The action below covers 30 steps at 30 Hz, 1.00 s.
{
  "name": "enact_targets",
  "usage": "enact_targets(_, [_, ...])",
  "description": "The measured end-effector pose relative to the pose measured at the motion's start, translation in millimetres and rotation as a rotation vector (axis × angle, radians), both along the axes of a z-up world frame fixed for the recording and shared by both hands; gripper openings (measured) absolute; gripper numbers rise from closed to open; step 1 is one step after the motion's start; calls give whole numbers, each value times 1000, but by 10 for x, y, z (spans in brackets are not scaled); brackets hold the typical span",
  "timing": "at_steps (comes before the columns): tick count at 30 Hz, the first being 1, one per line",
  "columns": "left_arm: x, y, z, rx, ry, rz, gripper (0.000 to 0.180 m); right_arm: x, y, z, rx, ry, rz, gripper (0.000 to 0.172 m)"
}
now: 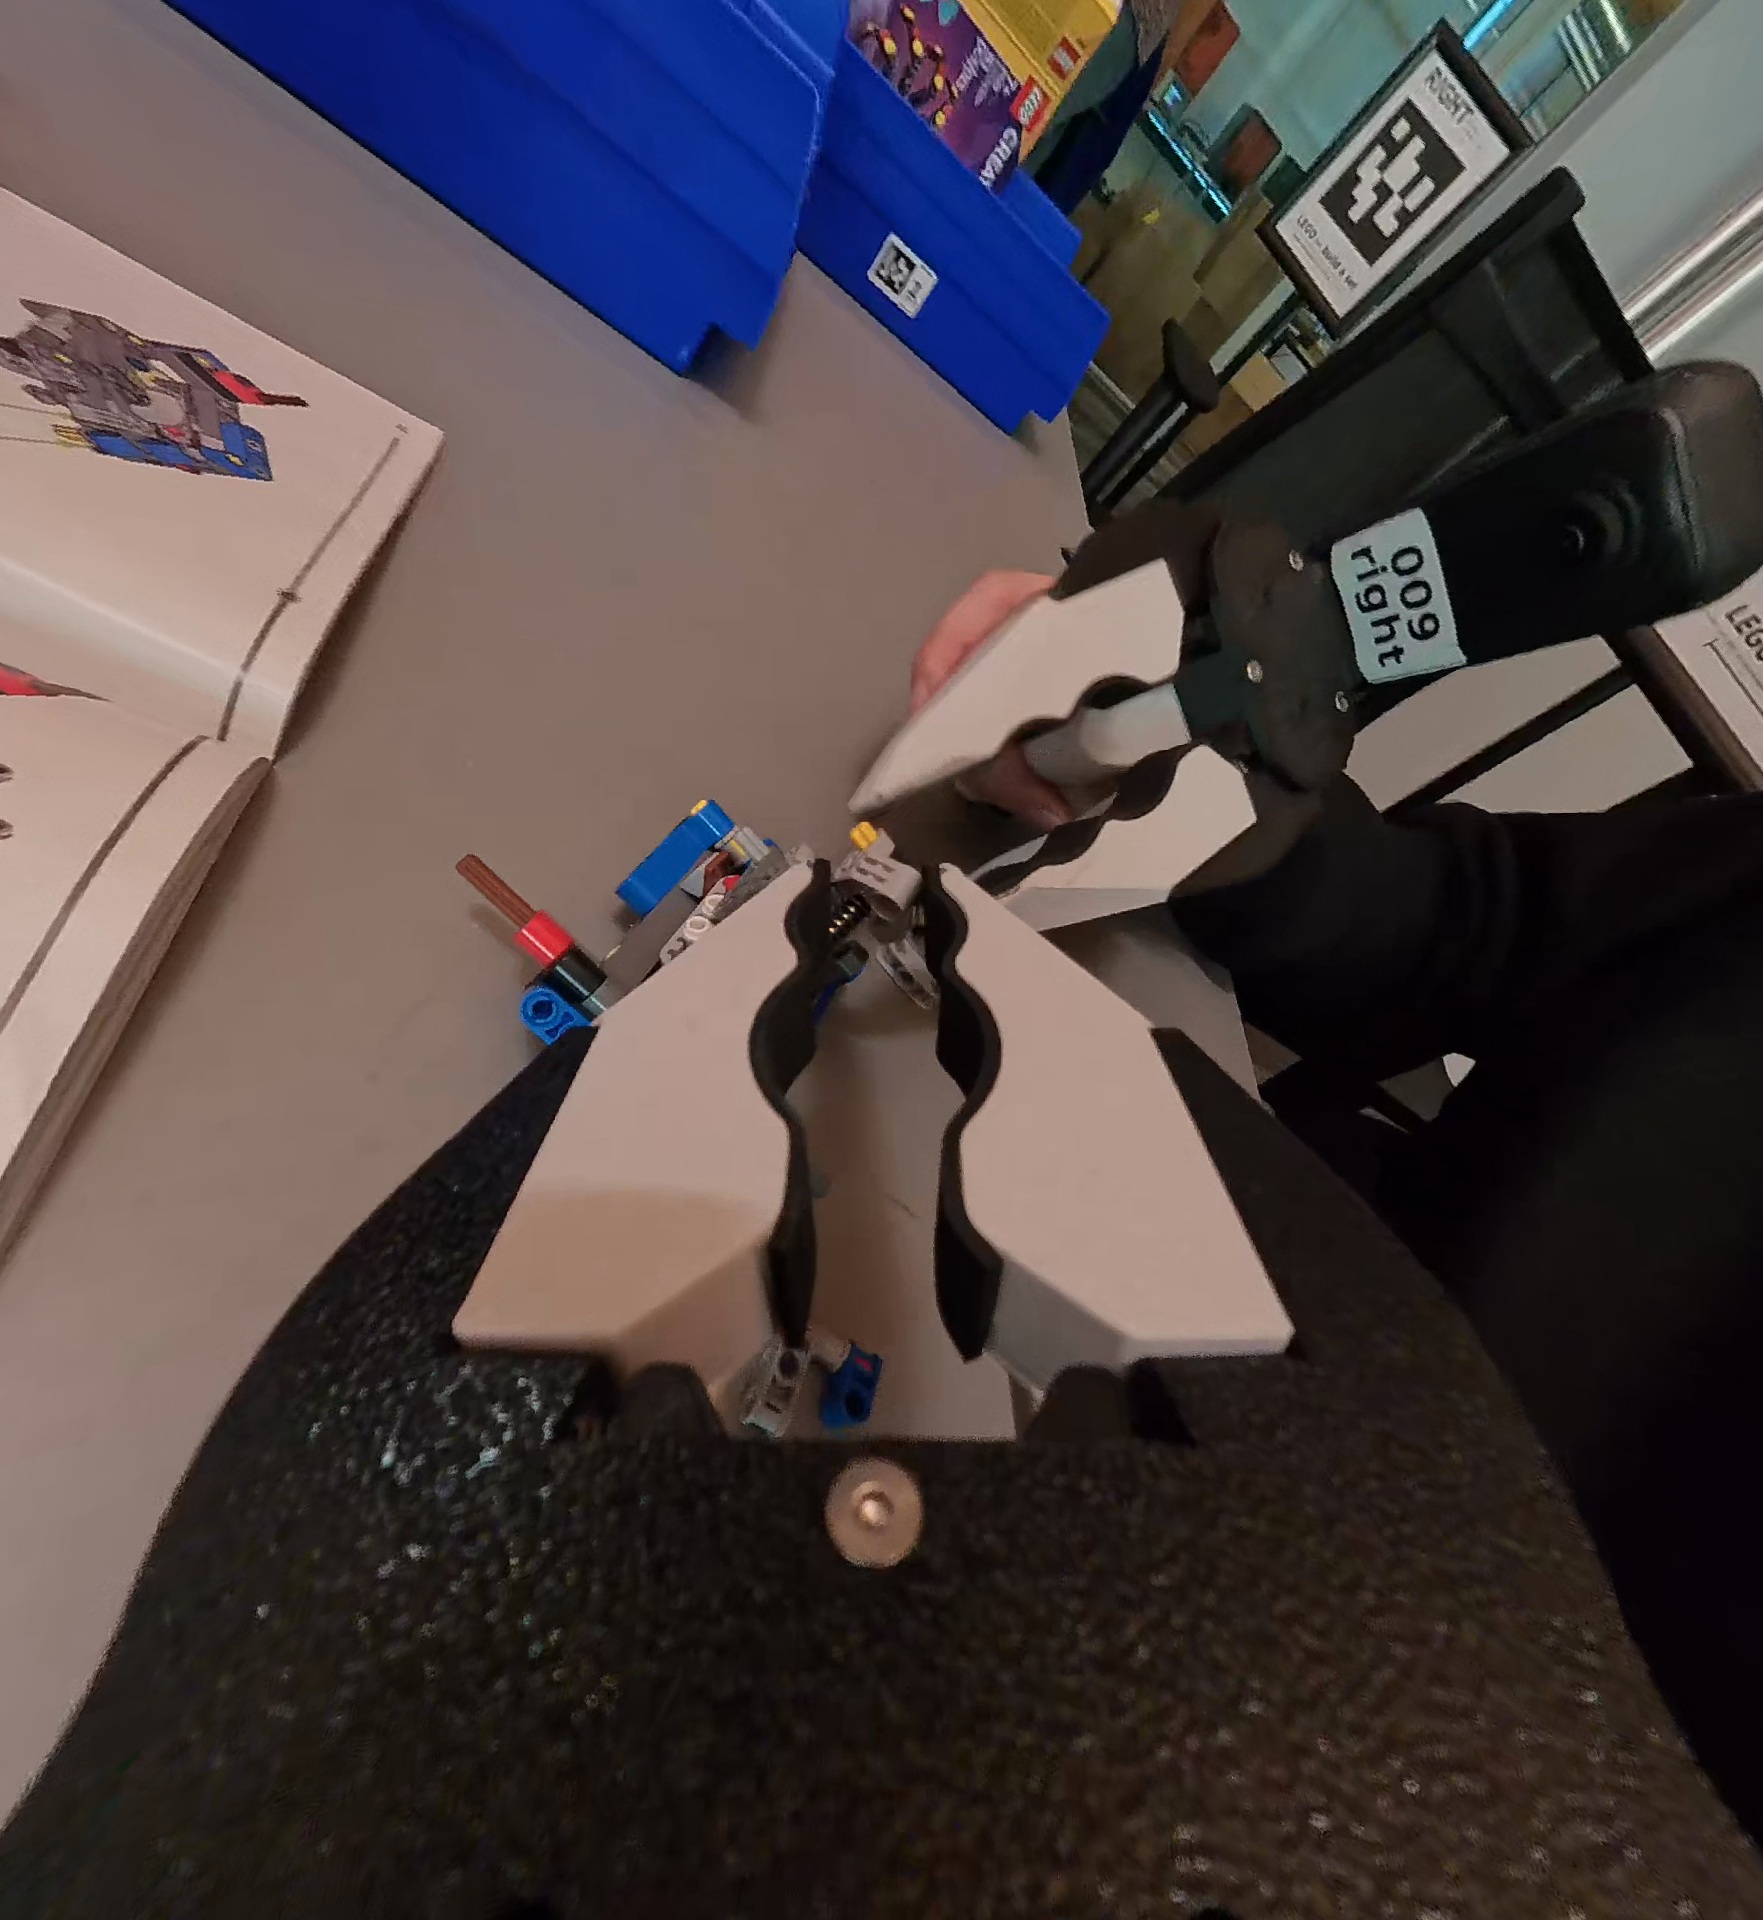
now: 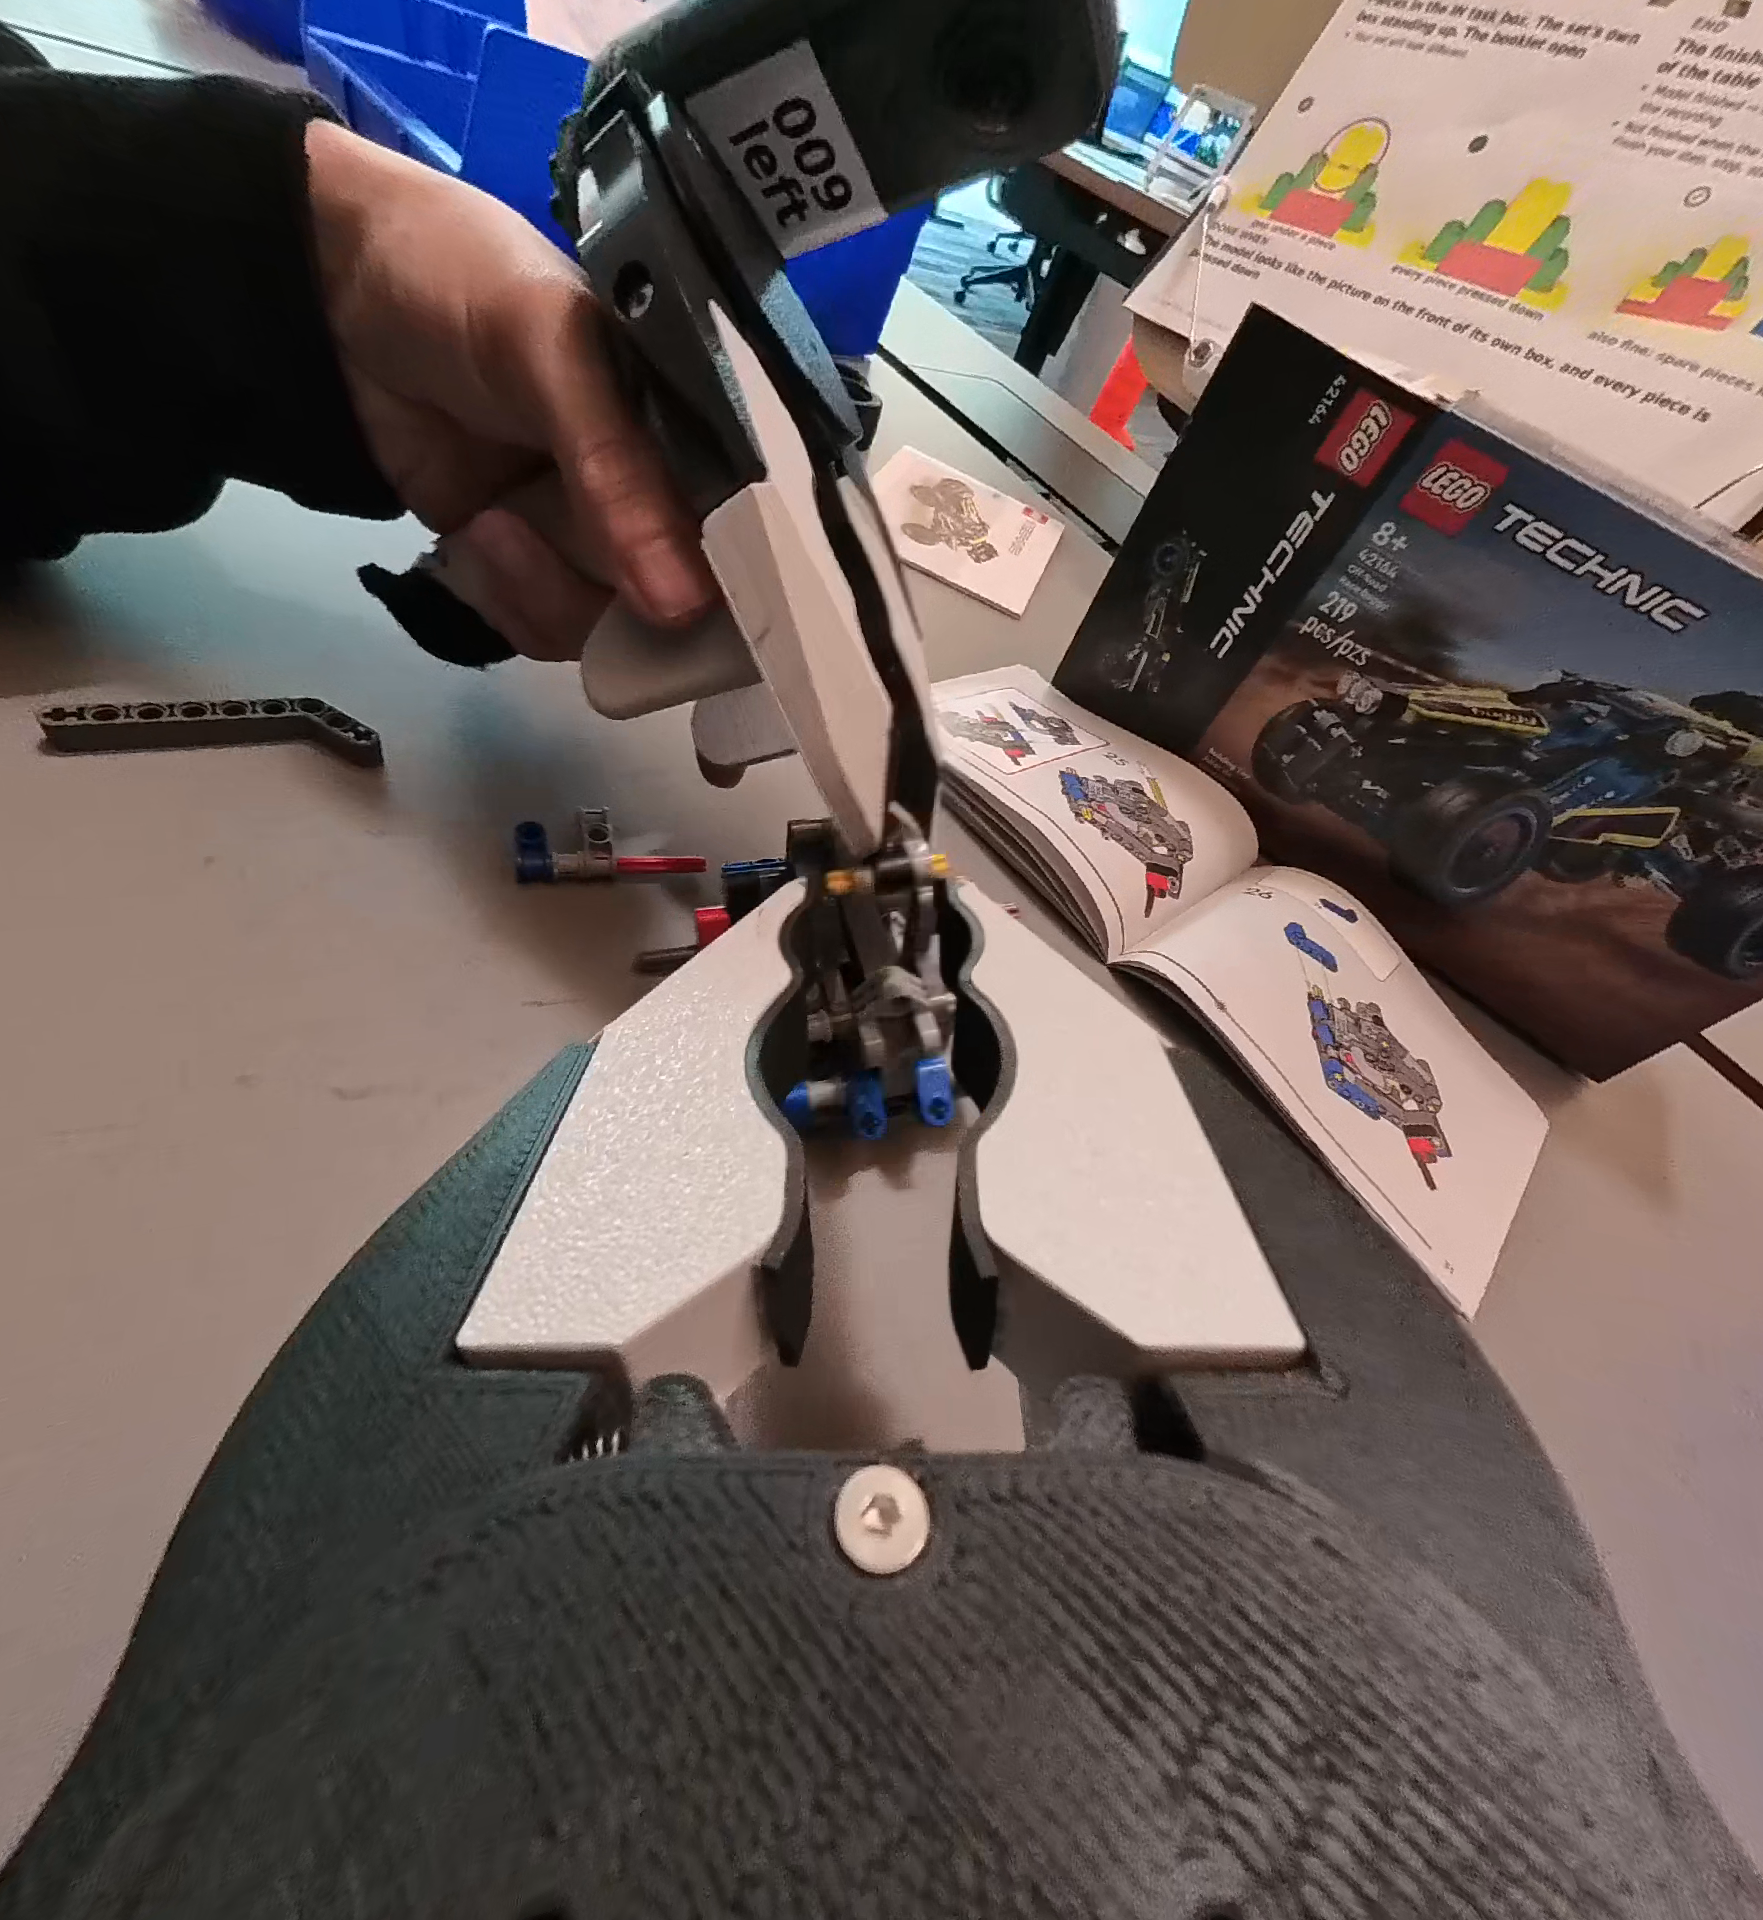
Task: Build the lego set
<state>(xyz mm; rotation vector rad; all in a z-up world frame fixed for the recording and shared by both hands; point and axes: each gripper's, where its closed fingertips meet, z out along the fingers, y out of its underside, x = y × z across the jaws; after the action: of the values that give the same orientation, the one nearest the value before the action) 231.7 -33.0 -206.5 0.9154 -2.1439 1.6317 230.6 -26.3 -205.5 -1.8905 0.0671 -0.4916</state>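
Seen first from the left wrist, the left gripper (image 1: 872,894) pinches a partly built brick model (image 1: 861,883) of grey, black and blue pieces, its black wavy pads narrowed onto the grey part with the spring. The model's blue end and a brown rod with a red collar (image 1: 518,914) stick out to the left of the fingers, above the grey table (image 1: 544,582). The right gripper (image 1: 918,821), held by a hand (image 1: 970,644) in a black sleeve, reaches in from the right edge of the table, its tips at a yellow pin on the model; whether its pads press there cannot be told from this side. An open instruction booklet (image 1: 129,582) lies at the left edge, and 2 blue bins (image 1: 648,156) stand along the far edge. From the right wrist, the right gripper (image 2: 872,925) is closed narrowly around the same model (image 2: 872,1039), which fills the space between its black pads, blue connectors nearest the camera. The left gripper (image 2: 887,821) comes down from above and grips the model's top. Loose pieces lie on the table (image 2: 181,1039) to the left: a dark angled beam (image 2: 212,722) and a small blue, grey and red assembly (image 2: 596,857). The booklet (image 2: 1272,987) lies open just right of the fingers, before the set's box (image 2: 1479,727).
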Motion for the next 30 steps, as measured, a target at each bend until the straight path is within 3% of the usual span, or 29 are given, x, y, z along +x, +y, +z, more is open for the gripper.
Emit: enact_targets(30, [-79, -22, -59, 54, -8, -51, 14, -66, 3, -40, -17, 48, 67, 16])
